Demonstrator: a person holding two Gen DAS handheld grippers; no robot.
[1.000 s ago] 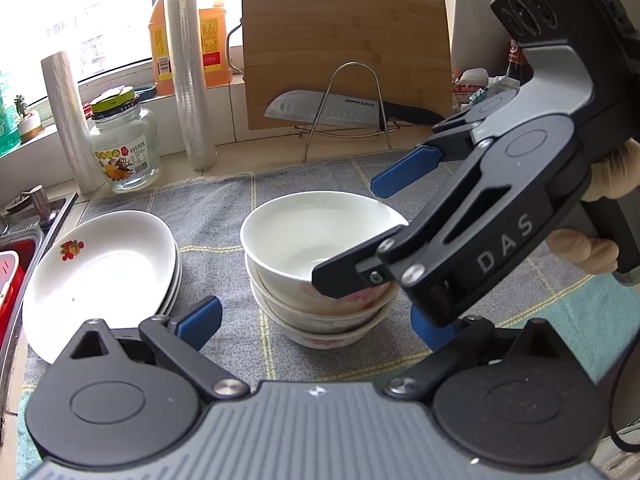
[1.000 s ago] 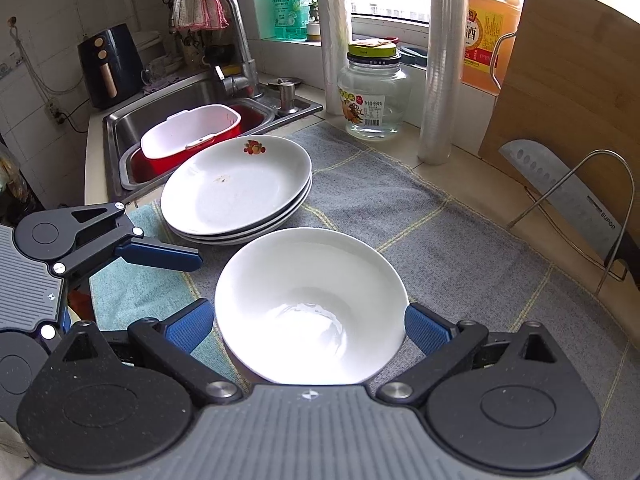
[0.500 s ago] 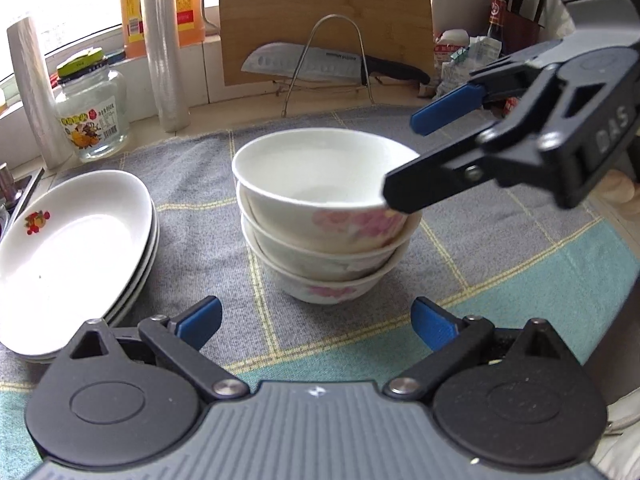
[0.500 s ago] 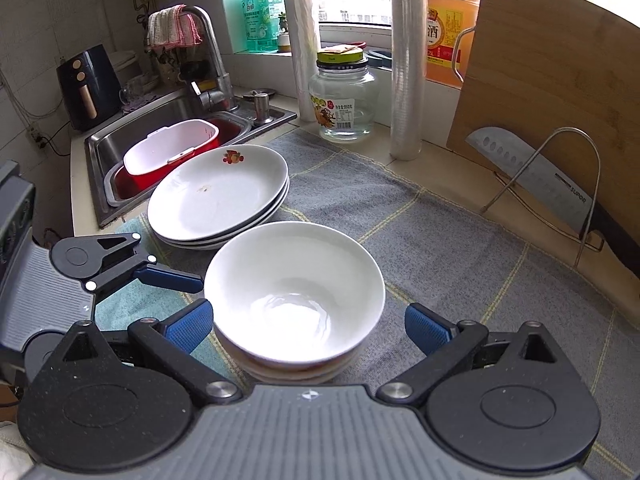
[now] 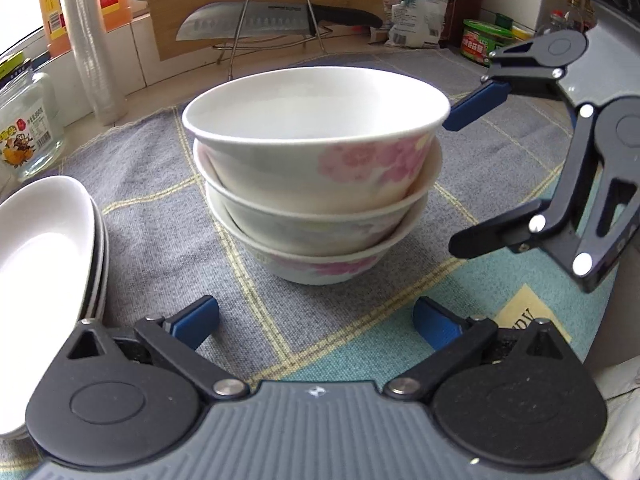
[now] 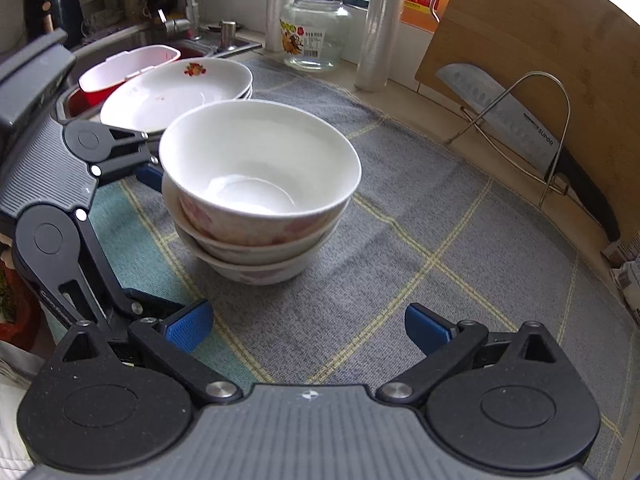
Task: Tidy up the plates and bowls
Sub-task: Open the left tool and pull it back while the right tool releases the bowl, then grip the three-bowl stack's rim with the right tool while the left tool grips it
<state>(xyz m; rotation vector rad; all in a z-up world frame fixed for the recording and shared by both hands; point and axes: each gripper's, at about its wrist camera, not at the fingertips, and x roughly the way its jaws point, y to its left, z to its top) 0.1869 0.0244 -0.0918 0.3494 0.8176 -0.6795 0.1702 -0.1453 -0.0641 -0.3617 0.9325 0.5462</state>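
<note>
A stack of three white bowls with pink flowers (image 5: 316, 176) stands on the grey checked mat (image 5: 152, 168); it also shows in the right wrist view (image 6: 260, 192). A stack of white plates (image 5: 44, 240) lies to its left, and appears behind the bowls in the right wrist view (image 6: 176, 92). My left gripper (image 5: 316, 320) is open and empty, low in front of the bowls. My right gripper (image 6: 308, 326) is open and empty, back from the bowls on their right side; it also shows in the left wrist view (image 5: 472, 178).
A glass jar (image 6: 316, 32), film rolls (image 6: 374, 28) and an oil bottle stand by the window. A bamboo board (image 6: 532, 52), a knife (image 6: 516, 124) and a wire rack (image 6: 516, 128) are at the back. The sink holds a red and white tub (image 6: 120, 68).
Both grippers have drawn back and lowered from the bowl stack. The right gripper, earlier right over the top bowl, now hangs apart to the right. The bowls and plates stay put.
</note>
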